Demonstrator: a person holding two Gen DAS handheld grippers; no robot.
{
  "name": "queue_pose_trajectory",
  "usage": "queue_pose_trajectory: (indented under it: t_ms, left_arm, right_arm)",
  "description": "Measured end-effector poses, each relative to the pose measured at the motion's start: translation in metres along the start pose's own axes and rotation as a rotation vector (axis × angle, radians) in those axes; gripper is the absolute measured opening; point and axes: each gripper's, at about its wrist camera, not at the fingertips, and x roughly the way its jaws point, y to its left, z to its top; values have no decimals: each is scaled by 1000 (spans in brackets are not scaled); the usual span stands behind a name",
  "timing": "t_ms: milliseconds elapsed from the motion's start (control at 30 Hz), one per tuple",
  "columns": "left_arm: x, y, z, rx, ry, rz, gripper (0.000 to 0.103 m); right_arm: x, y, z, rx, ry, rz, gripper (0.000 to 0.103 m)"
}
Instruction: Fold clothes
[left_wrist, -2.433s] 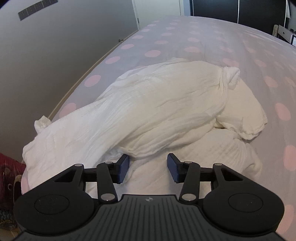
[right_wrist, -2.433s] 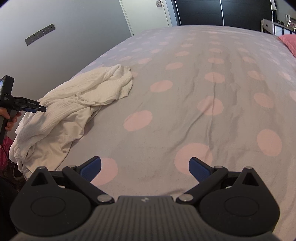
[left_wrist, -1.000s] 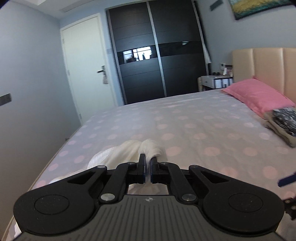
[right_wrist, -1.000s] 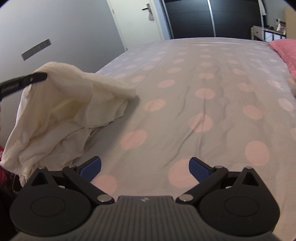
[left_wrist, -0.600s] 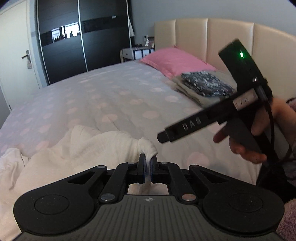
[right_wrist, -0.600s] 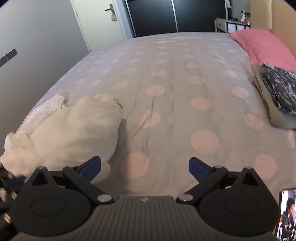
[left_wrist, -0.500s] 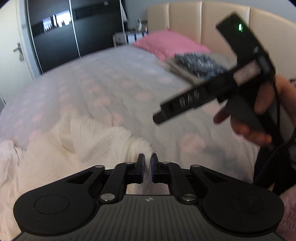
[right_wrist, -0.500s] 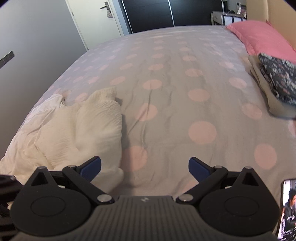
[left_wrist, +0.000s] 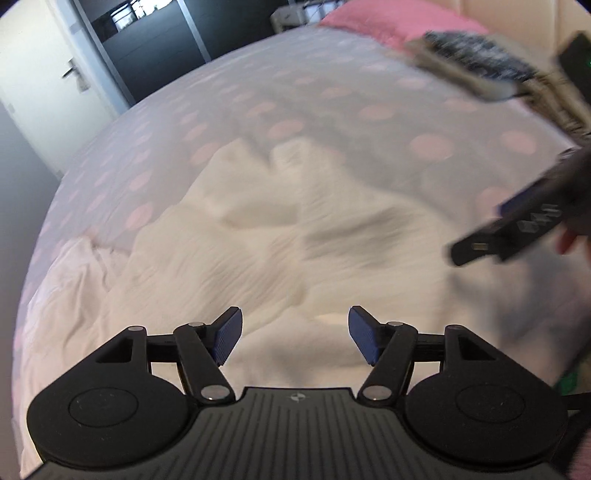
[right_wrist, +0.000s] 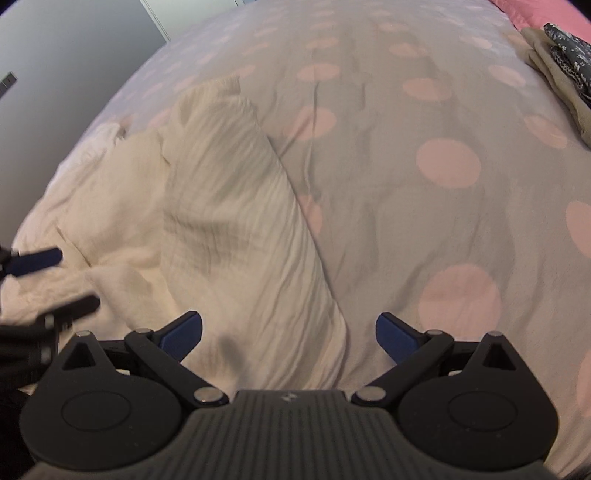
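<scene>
The left gripper (left_wrist: 294, 334) hangs with its fingers spread wide and nothing between them, and the crumpled white garment (left_wrist: 280, 236) lies on the spotted bedcover (left_wrist: 332, 96) just under and ahead of its fingertips. The right gripper (right_wrist: 289, 334) is spread wide too and grips nothing; the garment's right edge runs between its fingers, with most of the cloth ahead of and beyond the left finger and a folded pile (right_wrist: 561, 55) far off past the right one.

Soft, even daylight, perhaps from behind; heavy motion blur, fisheye bending and dark vignetted corners.
</scene>
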Motion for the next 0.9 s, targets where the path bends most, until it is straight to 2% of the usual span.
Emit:
queue_pose_trajectory:
  t_ms: [67, 267, 400, 433, 500, 533, 667, 767, 900]
  left_arm:
    - [11, 4, -4, -20, 36, -5, 62]
    - [44, 17, -17, -82, 143, -20, 62]
    - [65, 26, -25, -122, 215, -29, 62]
    - [71, 28, -28, -132, 233, -32, 57]
    - [72, 29, -28, -142, 242, -42, 48]
    - [72, 29, -28, -145, 242, -48, 43]
    - [66, 22, -25, -116, 227, -35, 19]
    - [58, 19, -20, -135, 206, -46, 9]
    - [30, 14, -2, -138, 97, -116, 7]
  right_arm:
    - [10, 1, -3, -1, 21, -5, 101]
    - [43, 0, -7, 41, 133, 67, 99]
    - [54, 7, -9, 24, 115, 35, 97]
    - [54, 11, -10, -5, 105, 19, 95]
    - [53, 18, -12, -64, 82, -28, 79]
    - [52, 20, -12, -81, 71, -42, 75]
    - [42, 19, -9, -73, 28, -20, 34]
    - [28, 18, -4, -62, 1, -3, 28]
    - [-3, 25, 6, -106, -68, -13, 25]
